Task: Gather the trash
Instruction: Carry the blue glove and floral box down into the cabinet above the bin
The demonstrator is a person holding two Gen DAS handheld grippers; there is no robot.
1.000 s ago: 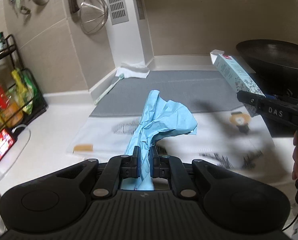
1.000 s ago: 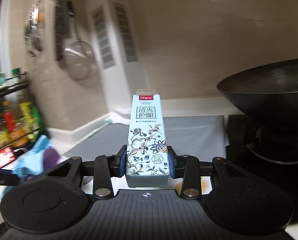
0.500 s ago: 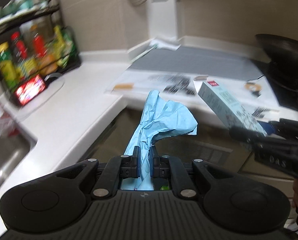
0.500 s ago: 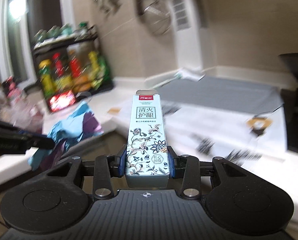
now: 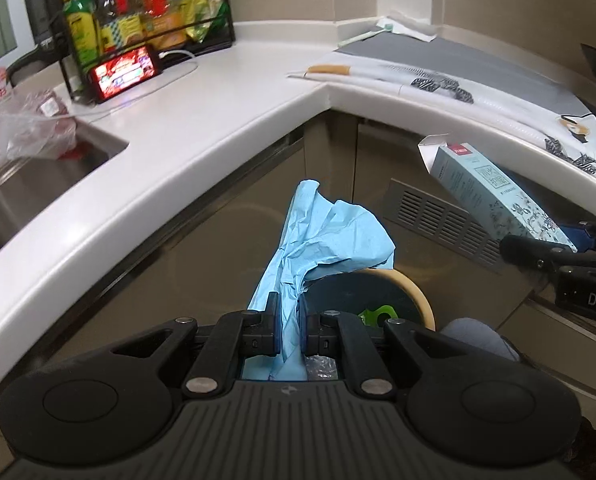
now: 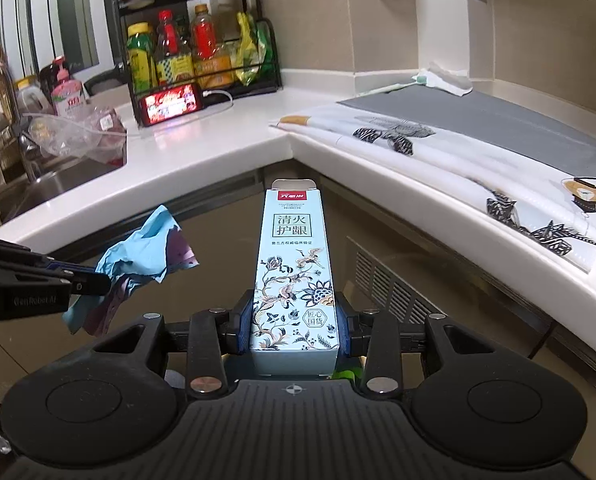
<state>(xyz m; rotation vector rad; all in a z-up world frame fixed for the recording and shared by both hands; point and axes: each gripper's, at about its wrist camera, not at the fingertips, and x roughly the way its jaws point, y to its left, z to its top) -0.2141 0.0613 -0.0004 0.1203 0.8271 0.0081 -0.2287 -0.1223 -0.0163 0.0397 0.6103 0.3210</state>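
A crumpled blue paper wrapper (image 5: 326, 240) is pinched between the closed pads of the left gripper (image 5: 289, 320), its creased free end fanning upward. A tall pale-blue carton (image 6: 293, 280), printed with flowers and Chinese characters and open at its top flap, is clamped upright between the blue pads of the right gripper (image 6: 293, 330).

Only in the left wrist view is a round trash bin (image 5: 418, 300) seen, tan-rimmed with a dark liner and a green scrap inside, directly below the wrapper; the carton (image 5: 494, 196) appears there tilted, to the right of the bin. Only in the right wrist view is the wrapper's purple underside (image 6: 177, 248) shown.

Both items are held in front of the brown cabinet fronts (image 5: 225, 248), below the smooth white L-shaped worktop (image 5: 201, 120). A patterned white cloth (image 6: 438, 160) and a grey mat (image 6: 518, 124) are spread on it.
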